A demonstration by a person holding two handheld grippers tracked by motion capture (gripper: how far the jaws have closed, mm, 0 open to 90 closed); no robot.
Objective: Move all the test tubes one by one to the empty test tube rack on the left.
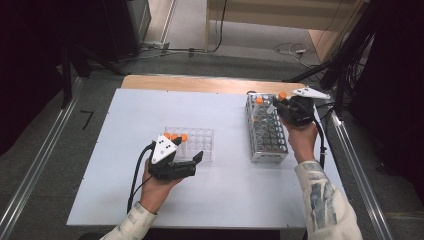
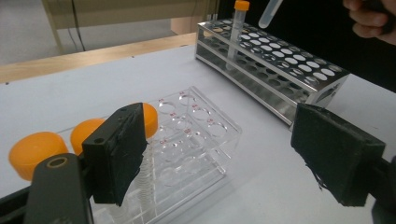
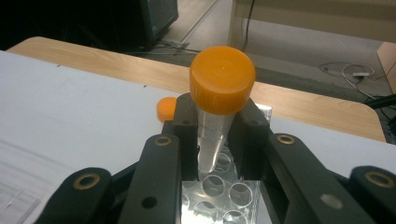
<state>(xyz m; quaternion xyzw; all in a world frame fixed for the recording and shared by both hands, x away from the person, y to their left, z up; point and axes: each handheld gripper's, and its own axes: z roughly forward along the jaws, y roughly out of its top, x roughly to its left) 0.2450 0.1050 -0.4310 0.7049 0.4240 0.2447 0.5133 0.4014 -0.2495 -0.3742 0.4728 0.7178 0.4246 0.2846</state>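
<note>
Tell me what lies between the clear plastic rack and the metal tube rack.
Bare white table: in the high view nothing lies between the clear plastic rack and the metal tube rack.

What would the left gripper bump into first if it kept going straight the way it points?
Probably the clear plastic rack. The left gripper stands open, with that rack and its orange-capped tubes close ahead by one jaw. The metal rack lies farther on. Depth is hard to judge.
</note>
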